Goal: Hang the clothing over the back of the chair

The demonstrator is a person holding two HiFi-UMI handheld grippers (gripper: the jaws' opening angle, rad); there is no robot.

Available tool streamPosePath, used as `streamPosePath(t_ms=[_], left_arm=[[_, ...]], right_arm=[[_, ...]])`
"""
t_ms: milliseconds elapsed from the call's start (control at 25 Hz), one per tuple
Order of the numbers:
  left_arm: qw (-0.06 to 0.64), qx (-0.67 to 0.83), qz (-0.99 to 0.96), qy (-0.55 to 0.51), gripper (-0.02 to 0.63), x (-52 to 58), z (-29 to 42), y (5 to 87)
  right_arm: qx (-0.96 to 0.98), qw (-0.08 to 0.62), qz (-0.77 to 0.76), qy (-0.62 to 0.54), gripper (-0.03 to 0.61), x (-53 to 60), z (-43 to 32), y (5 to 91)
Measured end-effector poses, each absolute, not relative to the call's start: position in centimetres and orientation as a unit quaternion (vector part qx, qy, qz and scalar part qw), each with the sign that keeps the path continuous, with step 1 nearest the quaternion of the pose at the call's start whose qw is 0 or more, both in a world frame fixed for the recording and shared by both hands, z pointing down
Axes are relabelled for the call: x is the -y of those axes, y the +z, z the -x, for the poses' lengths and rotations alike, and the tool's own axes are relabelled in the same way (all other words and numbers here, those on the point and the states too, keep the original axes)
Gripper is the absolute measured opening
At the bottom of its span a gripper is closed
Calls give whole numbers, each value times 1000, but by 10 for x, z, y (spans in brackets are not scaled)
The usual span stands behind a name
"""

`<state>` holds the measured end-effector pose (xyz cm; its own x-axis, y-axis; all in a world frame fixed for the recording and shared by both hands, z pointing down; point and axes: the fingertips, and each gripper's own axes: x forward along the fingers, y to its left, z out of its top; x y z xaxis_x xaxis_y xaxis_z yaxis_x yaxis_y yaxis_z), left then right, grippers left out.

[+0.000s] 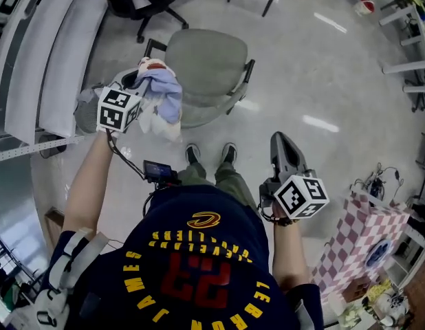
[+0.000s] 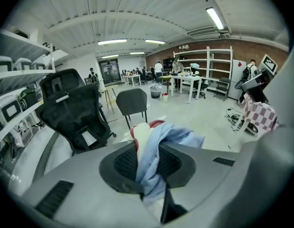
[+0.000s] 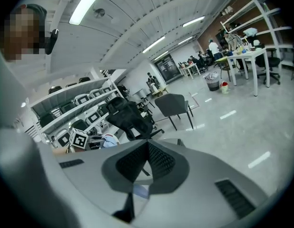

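- One step done: left gripper pinches bunched clothing, held at chair's left edge.
- Left to do: drape over chair back, I reckon.
- Right gripper pressed together, empty.

A polished pale grey floor is laid throughout, and ceiling strip lights are reflected in it. A brick wall is fronted by white open shelving. A black office chair and a dark four-legged chair are placed near white racks at the left. A pink checked cloth is draped at the right.
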<state>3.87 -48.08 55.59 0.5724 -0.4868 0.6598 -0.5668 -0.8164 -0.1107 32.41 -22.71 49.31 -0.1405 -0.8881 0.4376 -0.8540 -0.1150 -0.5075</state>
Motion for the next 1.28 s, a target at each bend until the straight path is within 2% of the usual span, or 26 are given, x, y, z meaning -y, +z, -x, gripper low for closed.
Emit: streamPosePath(t_ms=[600, 960, 1080, 1200, 1280], left_arm=[[105, 143, -818, 548, 61, 483, -81, 718], [153, 146, -802, 558, 64, 480, -82, 743], [149, 166, -806, 548, 106, 486, -81, 736], [145, 189, -815, 528, 178, 494, -82, 722], [144, 203, -822, 512, 194, 499, -83, 709]], right_arm=[[-550, 50, 752, -360, -9, 163, -349, 492], [-518, 60, 769, -371, -9, 140, -346, 499], [-525, 68, 764, -369, -9, 144, -344, 499], [-534, 76, 757, -368, -9, 150, -342, 496], [-541, 74, 753, -368, -9, 154, -341, 495]])
